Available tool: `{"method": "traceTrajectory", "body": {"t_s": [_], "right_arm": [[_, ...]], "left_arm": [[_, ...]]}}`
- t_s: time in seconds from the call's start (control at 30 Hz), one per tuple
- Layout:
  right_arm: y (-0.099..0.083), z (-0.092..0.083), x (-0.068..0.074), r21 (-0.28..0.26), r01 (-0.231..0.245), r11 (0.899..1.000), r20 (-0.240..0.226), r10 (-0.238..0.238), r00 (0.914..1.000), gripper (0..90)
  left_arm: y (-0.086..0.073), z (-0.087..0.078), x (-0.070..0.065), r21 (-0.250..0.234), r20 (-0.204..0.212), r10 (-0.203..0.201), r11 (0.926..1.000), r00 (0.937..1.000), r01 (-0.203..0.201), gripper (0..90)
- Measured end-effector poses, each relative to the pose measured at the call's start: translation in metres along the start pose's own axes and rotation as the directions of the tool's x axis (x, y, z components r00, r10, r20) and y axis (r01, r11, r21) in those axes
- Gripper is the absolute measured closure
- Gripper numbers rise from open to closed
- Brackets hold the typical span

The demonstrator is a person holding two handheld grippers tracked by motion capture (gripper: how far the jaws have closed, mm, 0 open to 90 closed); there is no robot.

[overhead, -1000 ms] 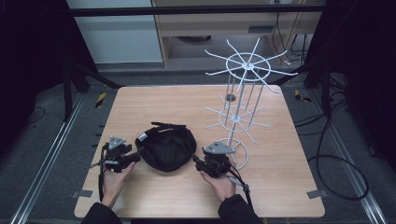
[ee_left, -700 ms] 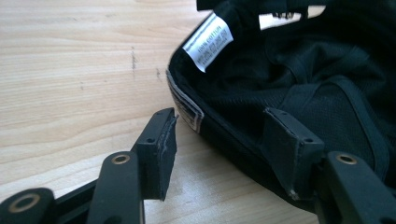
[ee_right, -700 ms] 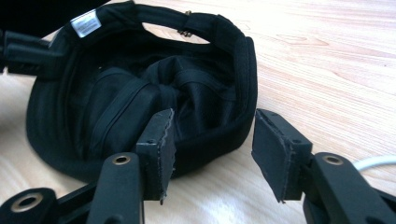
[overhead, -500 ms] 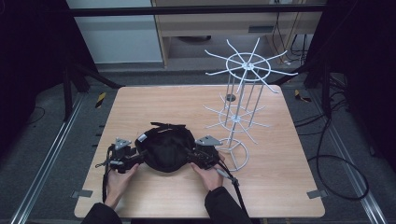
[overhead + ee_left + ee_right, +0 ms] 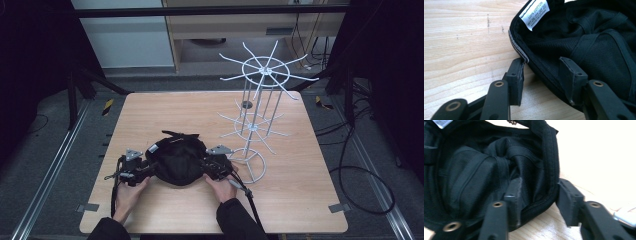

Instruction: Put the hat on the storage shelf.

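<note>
A black cap point(image 5: 178, 161) lies upside down on the wooden table point(image 5: 300, 165), its mesh lining facing up. My left gripper point(image 5: 149, 167) is at the cap's left side and stands open, the rim point(image 5: 524, 53) running between its jaws, one jaw outside and one inside the cap point(image 5: 599, 42). A white care label point(image 5: 534, 11) is sewn inside the rim. My right gripper point(image 5: 206, 166) is at the cap's right side, also open. In the right gripper view one jaw sits inside the cap point(image 5: 474, 177) and the other outside its rim point(image 5: 552, 157).
A white wire display rack point(image 5: 260, 95) with spoked arms stands on the table just right of my right gripper, its ring base point(image 5: 250, 167) close to that hand. Bare table lies behind the cap and at the right.
Both grippers have moved inward from the cap's sides onto its rim. The right one came forward and left, away from the table's front.
</note>
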State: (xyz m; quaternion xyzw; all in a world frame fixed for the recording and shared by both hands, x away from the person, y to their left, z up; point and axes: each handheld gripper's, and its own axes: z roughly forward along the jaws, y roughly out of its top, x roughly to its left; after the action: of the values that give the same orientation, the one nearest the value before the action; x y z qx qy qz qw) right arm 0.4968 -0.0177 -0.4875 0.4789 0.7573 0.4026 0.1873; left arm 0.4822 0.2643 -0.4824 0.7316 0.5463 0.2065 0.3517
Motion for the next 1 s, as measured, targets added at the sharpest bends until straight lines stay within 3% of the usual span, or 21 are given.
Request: {"method": "traceTrajectory", "body": {"t_s": [0.1, 0.3, 0.5, 0.53, 0.57, 0.6, 0.7, 0.73, 0.77, 0.8, 0.83, 0.97, 1.0], "right_arm": [[0.001, 0.003, 0.0, 0.025, 0.001, 1.0, 0.019, -0.001, 0.9998, 72.5], [0.0, 0.002, 0.0, 0.016, -0.005, 1.0, 0.035, 0.005, 0.9994, 83.9], [0.004, -0.014, 0.008, -0.098, 0.027, 0.995, -0.001, -0.028, 0.9996, 84.8], [0.004, -0.014, 0.008, -0.098, 0.027, 0.995, -0.001, -0.028, 0.9996, 84.8], [0.005, -0.018, 0.01, -0.123, 0.045, 0.991, -0.009, -0.046, 0.9989, 84.9], [0.006, -0.027, 0.015, -0.172, 0.079, 0.982, -0.035, -0.086, 0.9957, 84.9], [0.009, -0.037, 0.02, -0.22, 0.119, 0.968, -0.07, -0.138, 0.988, 85.0], [0.009, -0.037, 0.02, -0.22, 0.119, 0.968, -0.07, -0.138, 0.988, 85.0], [0.012, -0.043, 0.023, -0.247, 0.149, 0.957, -0.101, -0.178, 0.9787, 85.0], [0.012, -0.043, 0.023, -0.247, 0.149, 0.957, -0.101, -0.178, 0.9787, 85.0], [0.015, -0.048, 0.026, -0.27, 0.172, 0.947, -0.123, -0.211, 0.9697, 85.0], [0.019, -0.053, 0.032, -0.295, 0.222, 0.929, -0.152, -0.275, 0.9494, 85.1], [0.019, -0.053, 0.032, -0.295, 0.222, 0.929, -0.152, -0.275, 0.9494, 85.1]], "left_arm": [[0.0, 0.001, -0.001, 0.01, 0.0, 0.004, 0.9999, 1.0, -0.004, 57.8], [-0.001, 0.002, -0.003, 0.02, 0.001, 0.001, 0.9998, 1.0, -0.001, 61.8], [-0.001, 0.002, -0.002, 0.028, 0.002, -0.001, 0.9996, 1.0, 0.001, 66.4], [-0.001, 0.002, -0.002, 0.028, 0.002, -0.001, 0.9996, 1.0, 0.001, 67.1], [-0.002, 0.002, -0.002, 0.03, 0.005, -0.005, 0.9995, 1.0, 0.005, 67.1], [-0.002, 0.002, -0.002, 0.033, 0.019, -0.017, 0.9993, 0.9997, 0.016, 68.4], [-0.002, 0.003, -0.003, 0.037, 0.039, -0.026, 0.999, 0.9989, 0.025, 69.8], [-0.002, 0.003, -0.003, 0.037, 0.039, -0.026, 0.999, 0.9989, 0.025, 70.1], [-0.002, 0.004, -0.003, 0.04, 0.046, -0.028, 0.9989, 0.9986, 0.026, 70.3], [-0.002, 0.004, -0.003, 0.041, 0.051, -0.03, 0.9988, 0.9983, 0.028, 70.3], [-0.002, 0.005, -0.004, 0.043, 0.057, -0.03, 0.9987, 0.9979, 0.027, 70.5], [-0.002, 0.007, -0.005, 0.038, 0.08, -0.033, 0.9988, 0.9963, 0.03, 70.8], [-0.002, 0.007, -0.005, 0.038, 0.08, -0.033, 0.9988, 0.9963, 0.03, 70.9]]}}
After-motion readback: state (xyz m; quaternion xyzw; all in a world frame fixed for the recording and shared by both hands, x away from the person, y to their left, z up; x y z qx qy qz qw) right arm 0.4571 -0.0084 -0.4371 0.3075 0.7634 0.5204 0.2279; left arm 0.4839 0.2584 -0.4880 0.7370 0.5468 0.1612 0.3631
